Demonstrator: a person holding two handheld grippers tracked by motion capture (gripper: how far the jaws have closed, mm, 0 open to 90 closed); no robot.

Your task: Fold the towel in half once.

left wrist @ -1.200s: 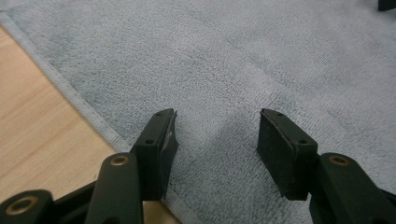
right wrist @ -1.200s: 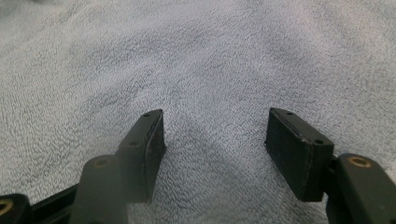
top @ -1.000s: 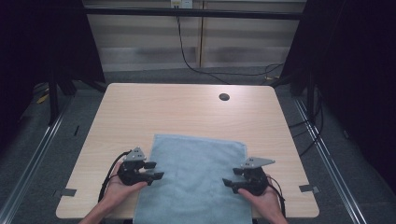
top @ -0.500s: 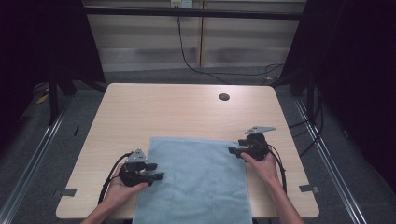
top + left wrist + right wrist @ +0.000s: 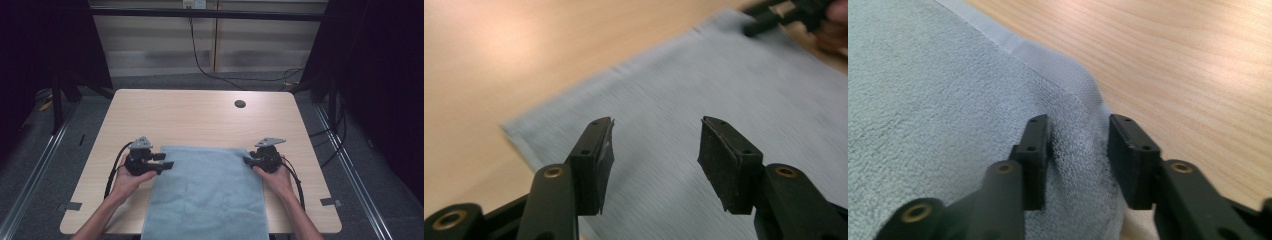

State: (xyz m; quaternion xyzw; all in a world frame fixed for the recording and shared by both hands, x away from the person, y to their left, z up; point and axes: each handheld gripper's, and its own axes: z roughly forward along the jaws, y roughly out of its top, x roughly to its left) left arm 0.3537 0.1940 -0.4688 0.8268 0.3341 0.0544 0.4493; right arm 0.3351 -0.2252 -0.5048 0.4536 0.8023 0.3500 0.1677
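High view: a light blue towel (image 5: pixel 207 192) lies flat on the table (image 5: pixel 200 117), its near end hanging over the near edge. The left gripper (image 5: pixel 167 164) sits at the towel's far left corner, the right gripper (image 5: pixel 247 160) at its far right corner.

In the right gripper view the jaws have just been closing, and a bunched ridge of the towel's corner (image 5: pixel 1075 145) stands up between them. The pads bracket the fold closely, but I cannot tell whether they press it yet. In the left gripper view the jaws stand apart above the cloth, nothing between them, with the towel's corner just to their left.

The step looks like taking both far corners, probably to fold the towel. To do it well, the right jaws should close fully on the hem, not on loose pile. The left gripper should drop to its corner, gather a similar ridge, and close before either hand lifts, so the edge rises evenly.
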